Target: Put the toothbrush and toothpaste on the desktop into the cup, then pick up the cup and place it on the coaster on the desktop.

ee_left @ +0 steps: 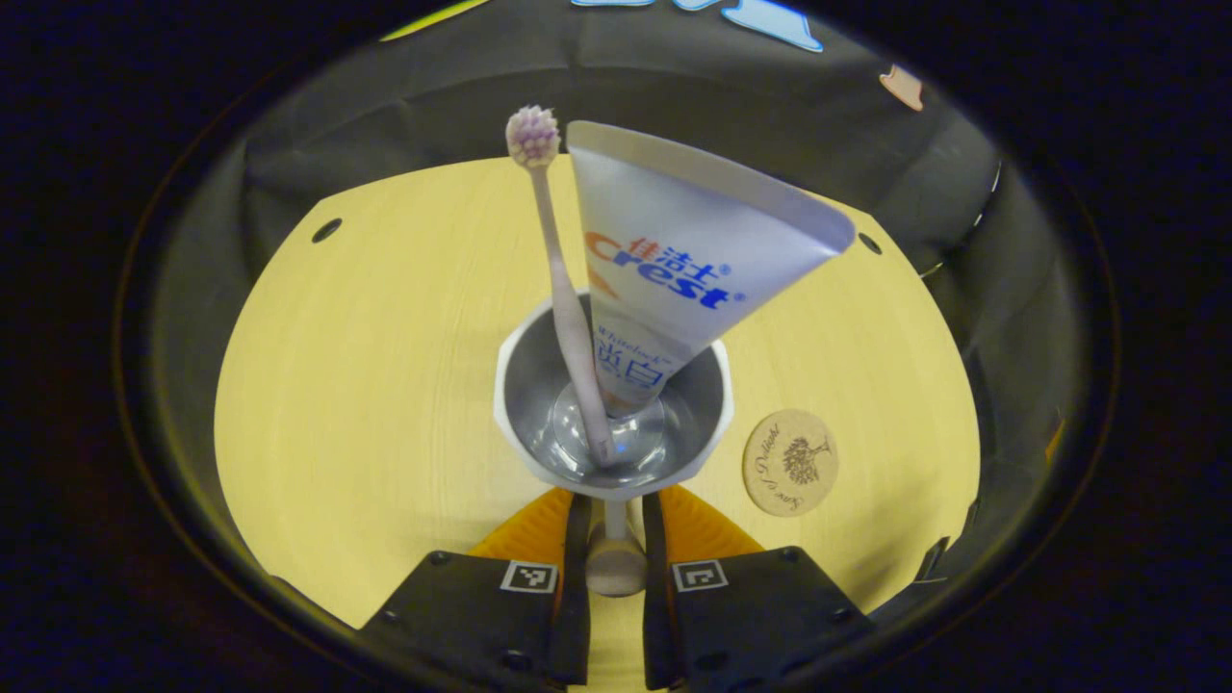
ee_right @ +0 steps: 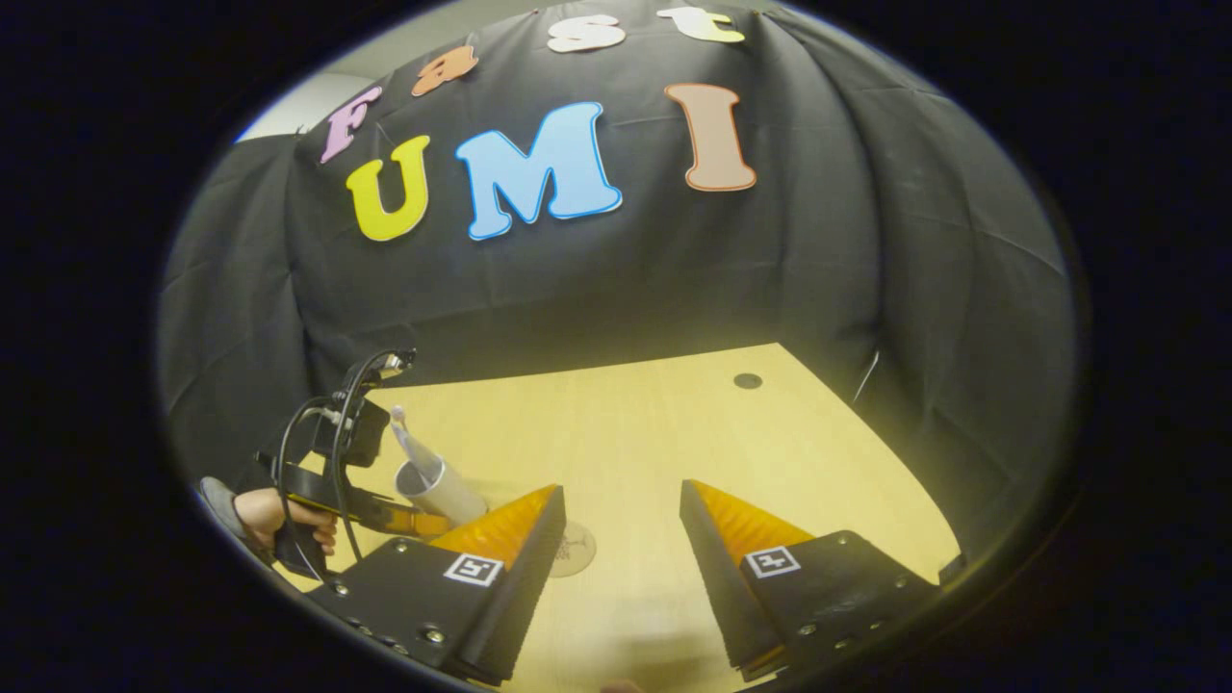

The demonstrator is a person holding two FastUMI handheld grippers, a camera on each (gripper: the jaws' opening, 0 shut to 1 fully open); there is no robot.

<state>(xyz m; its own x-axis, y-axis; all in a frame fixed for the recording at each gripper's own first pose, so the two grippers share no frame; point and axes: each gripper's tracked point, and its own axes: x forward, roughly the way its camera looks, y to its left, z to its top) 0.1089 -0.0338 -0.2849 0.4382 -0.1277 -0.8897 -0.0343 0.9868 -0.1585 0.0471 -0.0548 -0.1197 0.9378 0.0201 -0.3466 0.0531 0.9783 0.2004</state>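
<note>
A white cup [ee_left: 515, 385] holds a pale toothbrush [ee_left: 568, 308], bristles up, and a silver-blue toothpaste tube [ee_left: 674, 260], cap down. My left gripper [ee_left: 616, 496] is shut on the cup's handle [ee_left: 615, 563]. A round cork coaster [ee_left: 789, 462] lies on the table just right of the cup. In the right gripper view the same cup [ee_right: 438, 486] leans in the other gripper, held by a hand [ee_right: 274, 515], and the coaster [ee_right: 575, 549] peeks out beside my own finger. Whether the cup's base touches the table I cannot tell. My right gripper [ee_right: 616, 510] is open above bare table.
The light wooden table [ee_left: 385, 385] has small dark holes near its far corners [ee_left: 326, 230] [ee_left: 869, 243]. Black cloth walls close it in at the back and sides. A cable [ee_right: 318, 423] loops over the left gripper.
</note>
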